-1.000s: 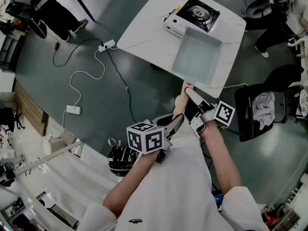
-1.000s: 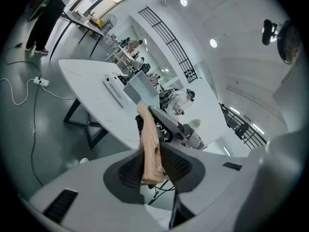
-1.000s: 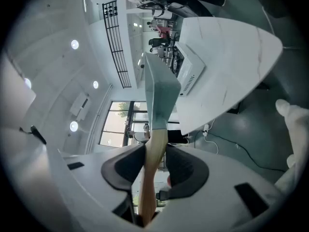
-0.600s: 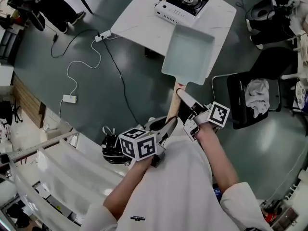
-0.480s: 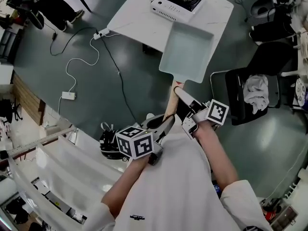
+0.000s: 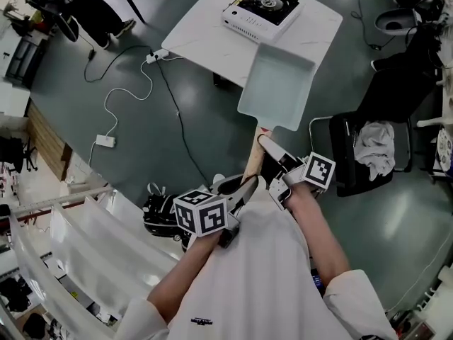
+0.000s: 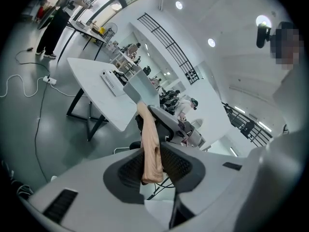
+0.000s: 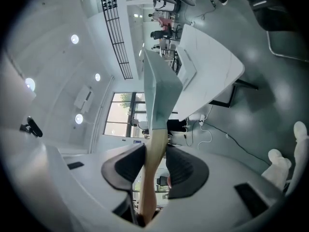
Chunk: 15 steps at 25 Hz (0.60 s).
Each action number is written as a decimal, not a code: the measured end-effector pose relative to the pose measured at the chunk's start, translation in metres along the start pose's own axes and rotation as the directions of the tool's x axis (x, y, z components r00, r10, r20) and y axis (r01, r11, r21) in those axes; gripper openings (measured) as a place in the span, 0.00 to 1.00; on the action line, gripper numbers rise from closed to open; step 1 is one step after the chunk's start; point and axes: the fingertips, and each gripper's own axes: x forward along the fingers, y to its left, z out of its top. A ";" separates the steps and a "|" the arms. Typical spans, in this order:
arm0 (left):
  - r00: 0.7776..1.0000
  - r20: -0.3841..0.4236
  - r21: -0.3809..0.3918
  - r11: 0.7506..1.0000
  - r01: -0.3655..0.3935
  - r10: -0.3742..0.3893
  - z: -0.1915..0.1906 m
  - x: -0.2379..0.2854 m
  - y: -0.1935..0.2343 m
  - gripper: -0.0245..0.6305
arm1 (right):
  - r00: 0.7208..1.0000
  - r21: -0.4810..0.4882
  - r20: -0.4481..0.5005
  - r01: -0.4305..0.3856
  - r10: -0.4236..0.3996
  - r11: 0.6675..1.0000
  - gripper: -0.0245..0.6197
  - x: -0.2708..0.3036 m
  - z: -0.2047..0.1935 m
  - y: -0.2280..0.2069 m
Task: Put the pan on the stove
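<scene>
Pan [image 6: 277,85], pale and rectangular, hangs in the air at the near edge of the table [image 6: 205,37], well short of the stove [image 6: 262,9] at the far end. The left gripper [image 7: 153,164] and right gripper [image 8: 155,164] are both clamped on its wooden handle [image 6: 253,163]. It looks stiff and front-heavy, so this two-point handle hold seems wise.

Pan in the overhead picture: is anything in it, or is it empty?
Empty. The head view looks straight into the pan and shows only its bare, pale bottom and walls.
</scene>
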 end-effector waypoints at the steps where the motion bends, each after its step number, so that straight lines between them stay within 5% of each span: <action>1: 1.000 0.007 -0.003 1.000 -0.001 0.001 0.000 0.003 -0.002 0.19 | 1.000 -0.004 -0.009 0.008 -0.008 1.000 0.26 -0.002 0.003 0.000; 10: 0.999 0.053 -0.034 0.999 0.006 -0.004 0.018 0.043 -0.008 0.19 | 0.998 -0.037 -0.057 0.003 -0.005 0.999 0.26 0.005 0.043 0.003; 15: 0.996 0.079 -0.052 0.998 0.038 -0.034 0.060 0.059 0.002 0.19 | 0.998 -0.051 -0.062 0.003 -0.006 0.999 0.26 0.039 0.074 0.008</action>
